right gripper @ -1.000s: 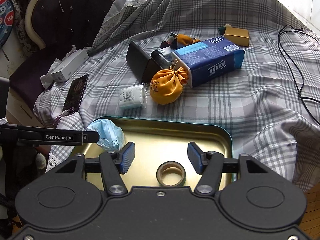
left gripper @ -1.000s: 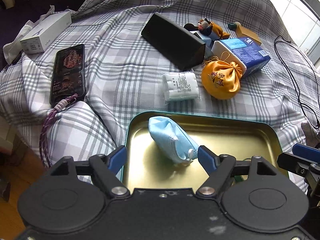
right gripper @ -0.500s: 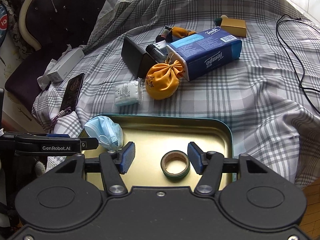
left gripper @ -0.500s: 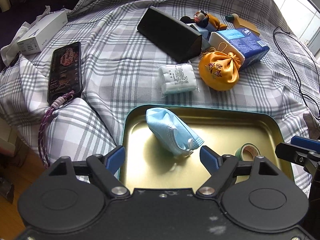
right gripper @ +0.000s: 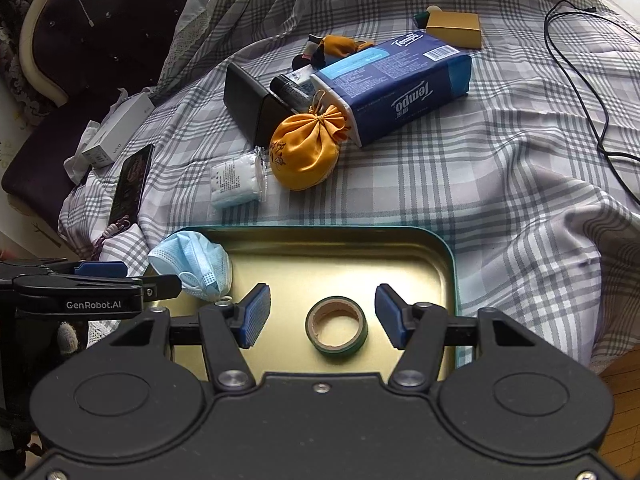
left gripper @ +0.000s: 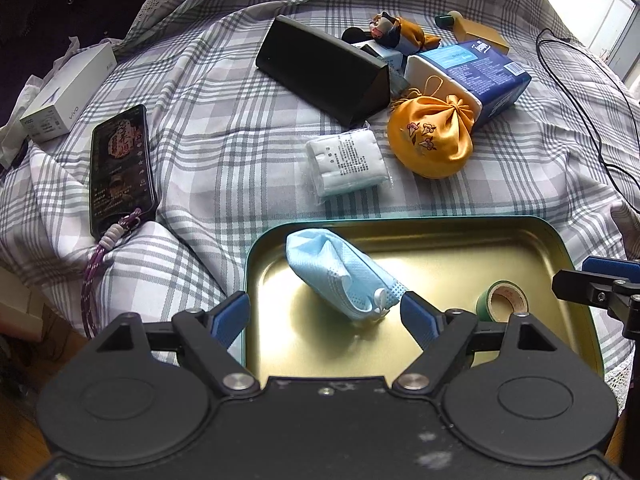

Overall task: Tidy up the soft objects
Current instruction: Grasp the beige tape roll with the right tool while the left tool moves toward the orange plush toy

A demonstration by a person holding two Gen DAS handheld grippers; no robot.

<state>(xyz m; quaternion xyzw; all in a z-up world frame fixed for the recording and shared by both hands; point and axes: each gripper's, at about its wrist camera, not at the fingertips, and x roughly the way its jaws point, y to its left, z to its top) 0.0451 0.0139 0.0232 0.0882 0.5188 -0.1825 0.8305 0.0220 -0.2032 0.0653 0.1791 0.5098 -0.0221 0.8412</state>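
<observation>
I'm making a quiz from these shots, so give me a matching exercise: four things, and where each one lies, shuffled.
Things:
1 blue face mask
2 tape roll
3 orange pouch
4 phone

Places:
A left on the plaid cloth, purple strap attached
B against the tissue pack
C left end of the gold tray
D in the tray, between the right claw's fingers, untouched

Pairs: 1-C, 2-D, 3-B, 4-A

You have one gold metal tray (left gripper: 576, 268) near you, holding one crumpled blue face mask (left gripper: 340, 276) on its left and one roll of green tape (right gripper: 337, 329) to the right. Farther off on the one plaid cloth (left gripper: 224, 148) you can count one orange drawstring pouch (left gripper: 434, 136), one white wrapped cotton pack (left gripper: 347, 162), one blue tissue pack (right gripper: 394, 86), one black triangular case (left gripper: 324, 70), one phone (left gripper: 120, 164), one white box (left gripper: 68, 98) at far left, one small gold box (right gripper: 454, 30) and one black cable (right gripper: 580, 92) at right.
</observation>
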